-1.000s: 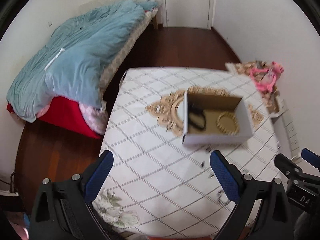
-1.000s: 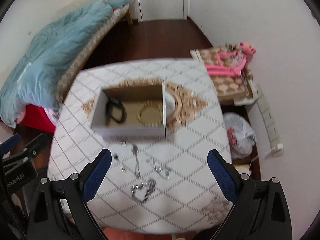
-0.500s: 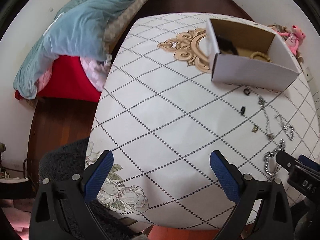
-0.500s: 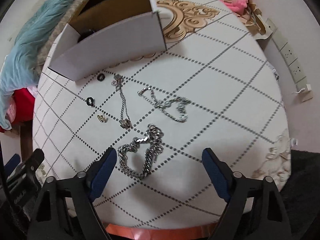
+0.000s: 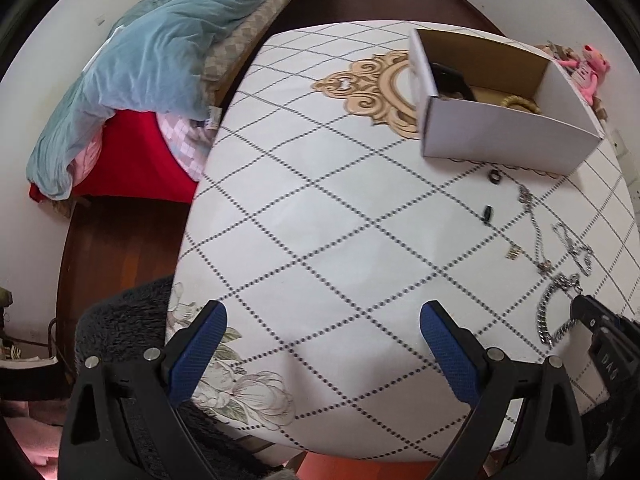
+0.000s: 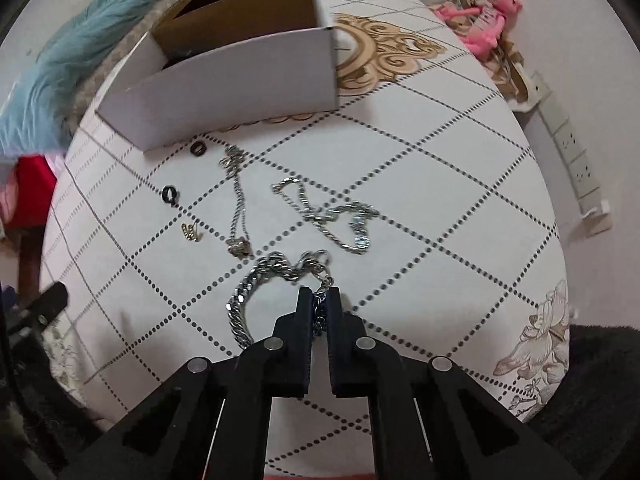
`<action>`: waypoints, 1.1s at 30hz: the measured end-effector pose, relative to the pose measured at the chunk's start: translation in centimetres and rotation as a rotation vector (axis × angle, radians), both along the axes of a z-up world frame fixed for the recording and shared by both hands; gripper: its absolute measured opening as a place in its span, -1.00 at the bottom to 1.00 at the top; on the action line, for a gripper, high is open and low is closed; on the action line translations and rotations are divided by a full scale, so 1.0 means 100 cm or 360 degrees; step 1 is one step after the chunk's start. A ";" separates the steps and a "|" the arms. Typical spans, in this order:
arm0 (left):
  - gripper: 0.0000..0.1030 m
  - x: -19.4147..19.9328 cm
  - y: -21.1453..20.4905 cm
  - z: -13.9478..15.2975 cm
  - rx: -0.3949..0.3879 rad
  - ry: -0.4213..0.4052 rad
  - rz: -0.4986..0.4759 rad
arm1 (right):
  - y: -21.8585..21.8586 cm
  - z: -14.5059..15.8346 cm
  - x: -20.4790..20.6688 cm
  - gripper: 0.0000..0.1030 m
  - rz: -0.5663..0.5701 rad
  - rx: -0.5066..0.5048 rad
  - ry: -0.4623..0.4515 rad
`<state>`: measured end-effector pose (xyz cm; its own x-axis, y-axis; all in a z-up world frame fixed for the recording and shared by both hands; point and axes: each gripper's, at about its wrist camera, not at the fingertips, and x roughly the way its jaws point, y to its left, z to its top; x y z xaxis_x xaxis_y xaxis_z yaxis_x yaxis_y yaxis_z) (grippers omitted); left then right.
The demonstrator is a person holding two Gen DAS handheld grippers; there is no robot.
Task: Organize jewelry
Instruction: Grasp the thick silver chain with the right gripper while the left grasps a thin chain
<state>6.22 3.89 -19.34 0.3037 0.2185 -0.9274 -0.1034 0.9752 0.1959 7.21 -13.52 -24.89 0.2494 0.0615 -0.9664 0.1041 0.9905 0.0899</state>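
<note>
A white cardboard box [image 5: 508, 136] [image 6: 240, 80] stands on the table and holds a black band and a gold bracelet [image 5: 520, 102]. In front of it lie loose pieces: two black rings [image 6: 198, 148] [image 6: 170, 194], a small gold piece [image 6: 190, 232], a thin pendant chain [image 6: 238, 200], a silver chain [image 6: 332, 216] and a thick silver curb chain [image 6: 256, 280]. My right gripper [image 6: 318, 300] is shut on the thick chain's near end, down at the table. My left gripper [image 5: 320, 316] is open and empty over the table's near left part.
The round table [image 5: 320, 220] has a white diamond-pattern cloth. A bed with a blue duvet [image 5: 160, 60] stands at the left. Pink plush toys [image 6: 484, 20] and a power strip [image 6: 572, 160] lie at the right by the wall. A dark fuzzy seat [image 5: 120, 320] is near the front edge.
Both grippers came down and forward toward the table. My right gripper went from wide open to shut on the thick chain. My left gripper stayed open.
</note>
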 end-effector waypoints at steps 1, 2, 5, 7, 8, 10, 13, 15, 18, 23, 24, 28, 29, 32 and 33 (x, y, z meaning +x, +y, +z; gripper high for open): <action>0.91 0.000 -0.003 0.001 -0.0005 -0.0001 -0.0011 | -0.006 0.004 0.000 -0.88 -0.0023 0.0027 -0.0012; 0.91 0.000 -0.008 0.001 -0.0021 -0.0004 -0.0029 | -0.011 0.007 0.000 -0.88 -0.0045 0.0051 -0.0024; 0.91 0.003 -0.022 0.001 -0.0074 0.0003 -0.0070 | -0.039 0.023 0.000 -0.89 -0.0131 0.0138 -0.0082; 0.91 0.007 -0.033 -0.001 -0.0134 0.0024 -0.0087 | -0.051 0.028 0.004 -0.91 -0.0159 0.0157 -0.0099; 0.91 0.009 -0.039 -0.002 -0.0164 0.0032 -0.0094 | -0.058 0.031 0.004 -0.91 -0.0173 0.0160 -0.0111; 0.91 0.013 -0.051 -0.006 -0.0235 0.0042 -0.0117 | -0.070 0.034 0.007 -0.91 -0.0201 0.0148 -0.0127; 0.90 0.019 -0.074 -0.016 -0.0307 0.0063 -0.0180 | -0.080 0.036 0.008 -0.91 -0.0230 0.0134 -0.0125; 0.89 0.024 -0.091 -0.021 -0.0323 0.0063 -0.0242 | -0.088 0.033 0.009 -0.91 -0.0250 0.0140 -0.0111; 0.55 0.028 -0.109 -0.027 -0.0312 0.0062 -0.0315 | -0.099 0.027 0.009 -0.91 -0.0276 0.0138 -0.0098; 0.07 0.035 -0.126 -0.037 -0.0317 0.0081 -0.0373 | -0.109 0.022 0.009 -0.91 -0.0312 0.0151 -0.0087; 0.01 0.036 -0.129 -0.038 -0.0315 0.0079 -0.0382 | -0.111 0.022 0.009 -0.91 -0.0318 0.0150 -0.0085; -0.25 0.038 -0.133 -0.039 -0.0316 0.0072 -0.0408 | -0.116 0.020 0.009 -0.91 -0.0337 0.0149 -0.0081; -0.37 0.039 -0.134 -0.039 -0.0319 0.0065 -0.0418 | -0.117 0.020 0.009 -0.91 -0.0340 0.0148 -0.0081; -0.49 0.042 -0.137 -0.038 -0.0323 0.0061 -0.0430 | -0.118 0.019 0.010 -0.91 -0.0343 0.0150 -0.0074; -0.53 0.043 -0.137 -0.038 -0.0327 0.0054 -0.0438 | -0.118 0.018 0.010 -0.91 -0.0343 0.0150 -0.0071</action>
